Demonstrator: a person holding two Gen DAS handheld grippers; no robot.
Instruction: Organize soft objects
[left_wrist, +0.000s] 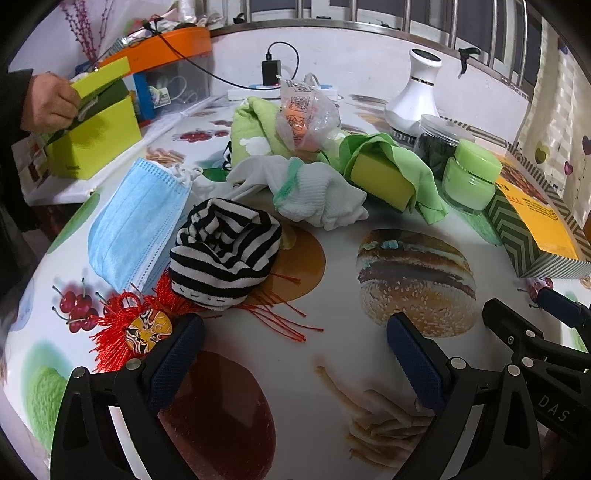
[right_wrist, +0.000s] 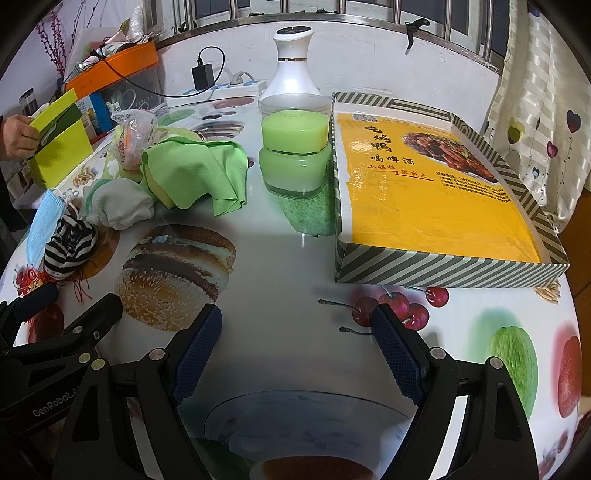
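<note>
Two grippers hover low over a table (right_wrist: 288, 266) covered in a food-print cloth, and both have their jaws spread wide with nothing between them. The burger print (left_wrist: 417, 280) serves as the landmark.

Far left of the burger, at the table edge, a person's hand (left_wrist: 50, 103) holds a yellow-green box (left_wrist: 96, 144). Nearer, still left of the burger, a blue mask (left_wrist: 136, 221) lies flat, touching a rolled striped sock (left_wrist: 225, 254). A red tassel (left_wrist: 144, 328) with a painted disc lies in front of the sock, partly under it, and just beside the left finger of the left gripper (left_wrist: 295, 350), which sits in front of the burger, over bare cloth.

Behind the burger a white sock (left_wrist: 321, 199) lies crumpled. Behind that is a green towel (left_wrist: 255, 125) with a plastic bag (left_wrist: 306, 114) resting on it. Just right of the white sock, a yellow sponge (left_wrist: 380, 177) sits wrapped in a green cloth (left_wrist: 417, 173).

Right of the burger and further back stands a green jar (right_wrist: 293, 162), on a green print. Behind the jar are a clear tub and a white vase-shaped device (right_wrist: 293, 62).

Well right of the burger lies a shallow striped tray (right_wrist: 436, 269) with a yellow printed liner; nothing soft is in it. The right gripper (right_wrist: 295, 350) hangs in front of the gap between burger and tray, near printed cherries, over a round glass plate (right_wrist: 303, 413) whose rim shows between its fingers.
</note>
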